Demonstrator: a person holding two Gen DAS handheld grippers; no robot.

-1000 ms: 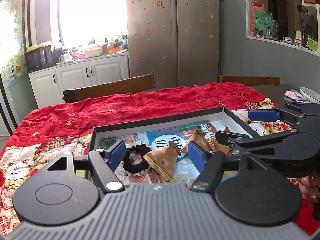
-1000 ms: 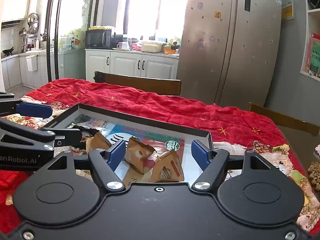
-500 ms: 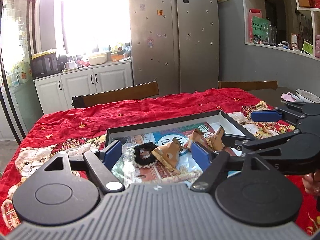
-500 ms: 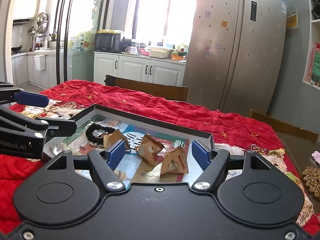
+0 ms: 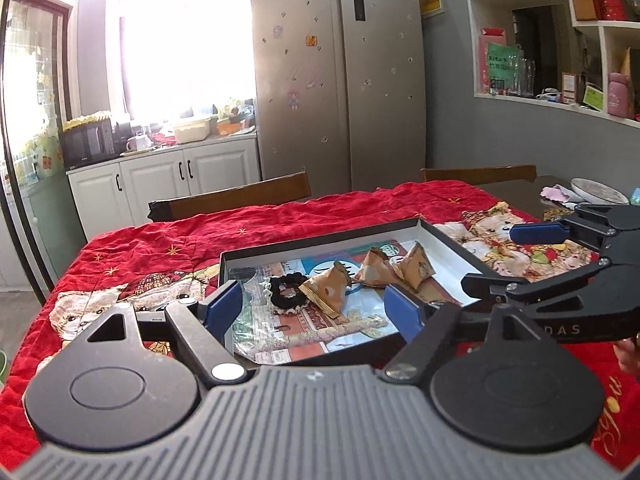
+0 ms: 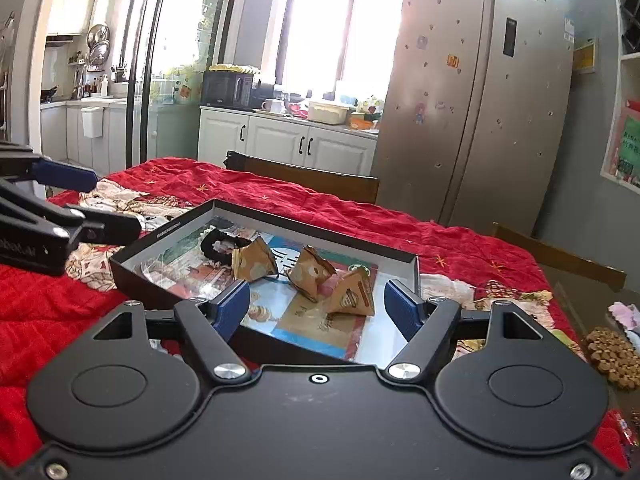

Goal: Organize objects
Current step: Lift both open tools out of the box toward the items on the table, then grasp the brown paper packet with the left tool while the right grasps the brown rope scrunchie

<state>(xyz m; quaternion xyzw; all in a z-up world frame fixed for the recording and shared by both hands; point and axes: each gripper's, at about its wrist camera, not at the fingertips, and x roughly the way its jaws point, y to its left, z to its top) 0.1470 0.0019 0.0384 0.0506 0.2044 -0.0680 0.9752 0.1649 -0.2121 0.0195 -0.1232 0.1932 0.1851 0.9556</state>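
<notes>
Both claws, left [image 5: 314,308] and right [image 6: 318,308], stand apart and empty just short of the tray [image 6: 132,270]. Inside it lie three packets [image 6: 308,270] and a black scrunchie [image 6: 216,246], on the red-clothed tabletop [image 6: 460,248].

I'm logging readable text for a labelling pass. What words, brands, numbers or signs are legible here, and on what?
"DAS": end of a cut-off word on the right gripper, seen from the left wrist.
"obot.AI": cut-off brand on the left gripper, seen from the right wrist.
Large Chinese characters on the printed sheet in the black tray: mostly covered, unreadable.
Green sign on the shelf: too small.
Fridge stickers: blurred.
</notes>
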